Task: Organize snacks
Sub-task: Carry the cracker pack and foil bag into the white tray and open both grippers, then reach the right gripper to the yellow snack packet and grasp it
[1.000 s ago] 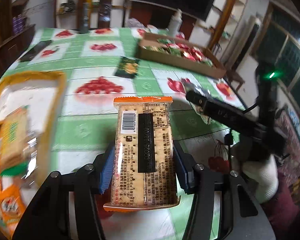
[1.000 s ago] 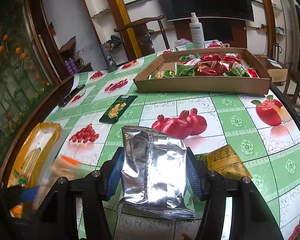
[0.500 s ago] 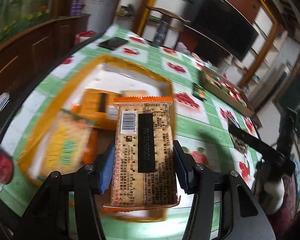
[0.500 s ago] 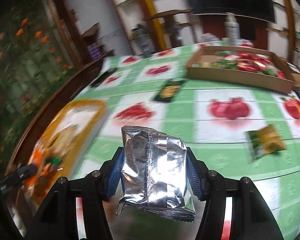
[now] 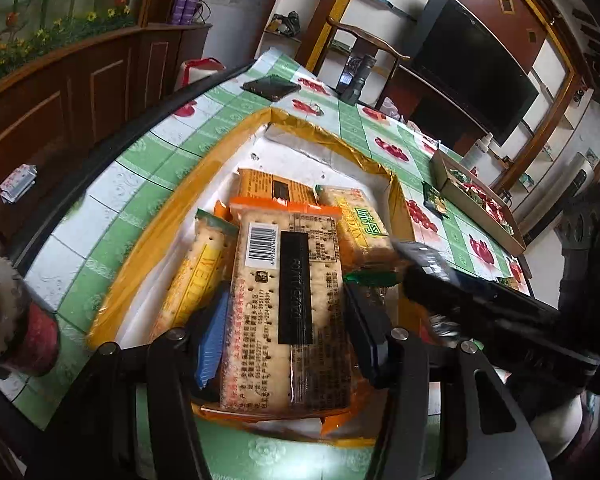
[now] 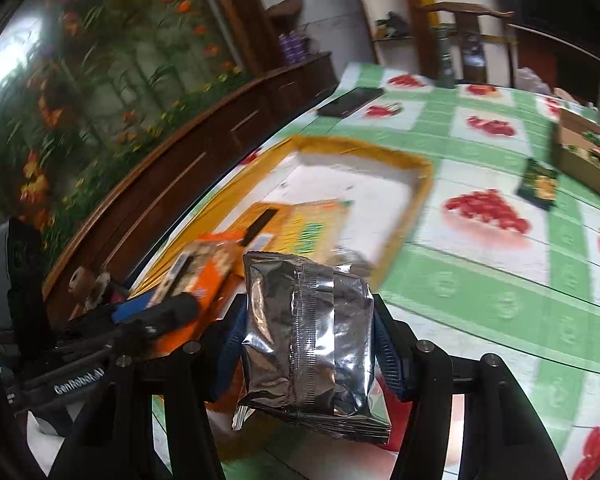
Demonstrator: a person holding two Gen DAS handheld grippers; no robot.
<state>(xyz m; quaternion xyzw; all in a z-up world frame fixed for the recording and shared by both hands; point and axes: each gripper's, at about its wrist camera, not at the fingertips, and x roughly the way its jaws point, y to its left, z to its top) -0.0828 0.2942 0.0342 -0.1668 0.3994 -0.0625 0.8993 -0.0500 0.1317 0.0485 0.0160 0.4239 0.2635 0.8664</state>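
My left gripper [image 5: 288, 316] is shut on an orange cracker pack [image 5: 288, 304], its barcode side facing the camera, held over the yellow-rimmed tray [image 5: 172, 216]. Several cracker packs [image 5: 276, 190] lie inside that tray. My right gripper [image 6: 306, 332] is shut on a silver foil pouch [image 6: 308, 336] and hangs at the near right corner of the yellow-rimmed tray [image 6: 416, 196]. In the right wrist view the left gripper [image 6: 160, 308] with its orange cracker pack [image 6: 204, 272] shows at the left. In the left wrist view the right gripper [image 5: 428, 264] reaches in from the right.
A brown cardboard tray [image 5: 480, 204] of red and green snack packets stands at the far right of the fruit-print tablecloth. A dark green packet [image 6: 538, 184] lies between the two trays. A black phone [image 5: 272, 87] and a dark bottle [image 5: 358, 80] sit at the far end. A wooden cabinet [image 5: 80, 92] flanks the table.
Both grippers swung left across the table, each still shut on its pack. The cracker pack now hangs over the yellow tray; the foil pouch has come to the tray's near corner.
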